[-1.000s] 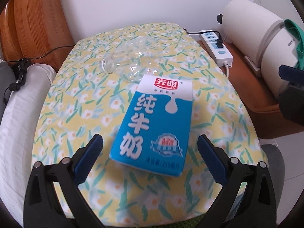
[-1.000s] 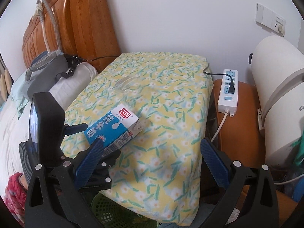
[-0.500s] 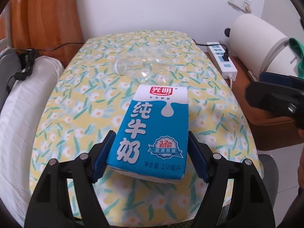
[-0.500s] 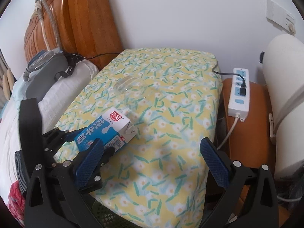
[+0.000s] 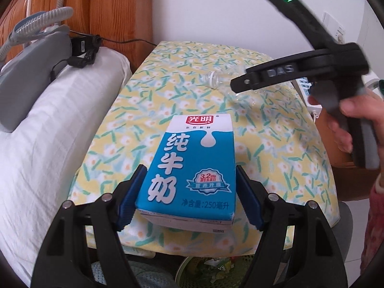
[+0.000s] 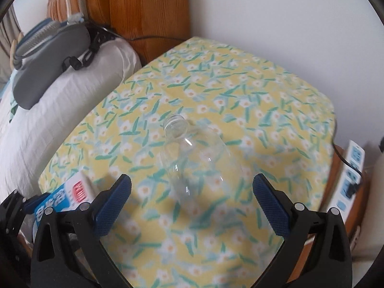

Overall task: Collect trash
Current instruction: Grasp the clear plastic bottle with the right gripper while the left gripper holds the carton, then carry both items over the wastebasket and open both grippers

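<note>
**Left clamps carton, right lining up on bottle**

Since half a second ago my right gripper (image 6: 192,200) is swinging over the clear bottle (image 6: 192,158), jaws wide, touching nothing, neck pointing to 12 o'clock. My left gripper (image 5: 189,196) is pinching the milk carton (image 5: 192,170) by its side walls above the floral cloth (image 5: 148,110). I'm judging both light; bottle thin, slippery, crushable, so I'm taking it mid-body.

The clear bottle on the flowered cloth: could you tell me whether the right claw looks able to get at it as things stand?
Probably yes. The right claw is open, and the bottle lies on its side straight ahead, its body between the fingers with nothing in between. The carton sits off to the left, held by the left claw.
</note>
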The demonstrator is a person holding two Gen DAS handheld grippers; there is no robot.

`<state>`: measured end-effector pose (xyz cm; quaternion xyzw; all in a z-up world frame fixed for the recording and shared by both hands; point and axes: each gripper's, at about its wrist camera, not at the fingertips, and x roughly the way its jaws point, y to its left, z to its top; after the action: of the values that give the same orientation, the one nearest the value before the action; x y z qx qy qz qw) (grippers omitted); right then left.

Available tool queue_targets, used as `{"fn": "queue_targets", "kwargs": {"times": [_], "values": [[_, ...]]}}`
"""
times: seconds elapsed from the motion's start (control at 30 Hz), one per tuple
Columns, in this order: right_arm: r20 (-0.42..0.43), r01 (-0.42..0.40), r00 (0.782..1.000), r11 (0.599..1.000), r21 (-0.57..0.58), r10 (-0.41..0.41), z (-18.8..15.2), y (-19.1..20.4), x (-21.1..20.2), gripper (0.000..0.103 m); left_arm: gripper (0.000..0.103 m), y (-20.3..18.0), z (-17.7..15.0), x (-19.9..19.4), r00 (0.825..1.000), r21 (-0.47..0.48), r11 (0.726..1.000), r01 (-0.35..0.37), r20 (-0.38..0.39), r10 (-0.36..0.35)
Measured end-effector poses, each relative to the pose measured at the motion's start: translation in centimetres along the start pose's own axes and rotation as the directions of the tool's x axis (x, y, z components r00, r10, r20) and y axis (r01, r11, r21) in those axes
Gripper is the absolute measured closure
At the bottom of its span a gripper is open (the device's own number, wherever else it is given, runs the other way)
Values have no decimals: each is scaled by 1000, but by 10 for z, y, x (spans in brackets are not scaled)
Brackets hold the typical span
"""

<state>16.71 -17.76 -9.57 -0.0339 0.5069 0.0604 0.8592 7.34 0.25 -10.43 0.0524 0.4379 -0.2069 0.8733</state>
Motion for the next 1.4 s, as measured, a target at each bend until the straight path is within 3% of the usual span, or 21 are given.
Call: {"fn": "queue_targets", "kwargs": {"times": [0.17, 0.23, 0.3, 0.53, 0.73, 0.93, 1.23, 1.4], "values": [[-52, 54, 997, 997, -56, -57, 11, 9, 25, 6, 33, 11, -5, -2, 1000, -18, 1000, 8, 15, -8], [-71, 38, 997, 998, -55, -42, 11, 10, 28, 23, 33, 14, -6, -2, 1000, -28, 1000, 9, 19, -8], [-83, 19, 996, 999, -40, -22, 10, 9, 30, 31, 33, 16, -6, -4, 1000, -38, 999, 10, 23, -9], [-63, -15, 998, 1000, -10, 14, 3, 7, 18, 32, 33, 18, -8, -15, 999, -52, 999, 7, 42, -5], [3, -37, 999, 999, 15, 37, -12, 10, -10, 32, 34, 14, -12, -30, 998, -55, 998, 7, 62, -4], [67, -69, 996, 997, 38, 67, -43, 18, -41, 32, 34, 7, -23, -49, 996, -42, 999, 11, 83, -8], [116, -76, 990, 997, -17, 77, -127, 52, -105, 32, 35, -1, -61, -89, 996, -11, 1000, 29, 88, -28], [45, -109, 993, 994, -33, 110, -181, 69, -113, 32, 35, -7, -95, -110, 996, 5, 997, 73, 54, -74]]}}
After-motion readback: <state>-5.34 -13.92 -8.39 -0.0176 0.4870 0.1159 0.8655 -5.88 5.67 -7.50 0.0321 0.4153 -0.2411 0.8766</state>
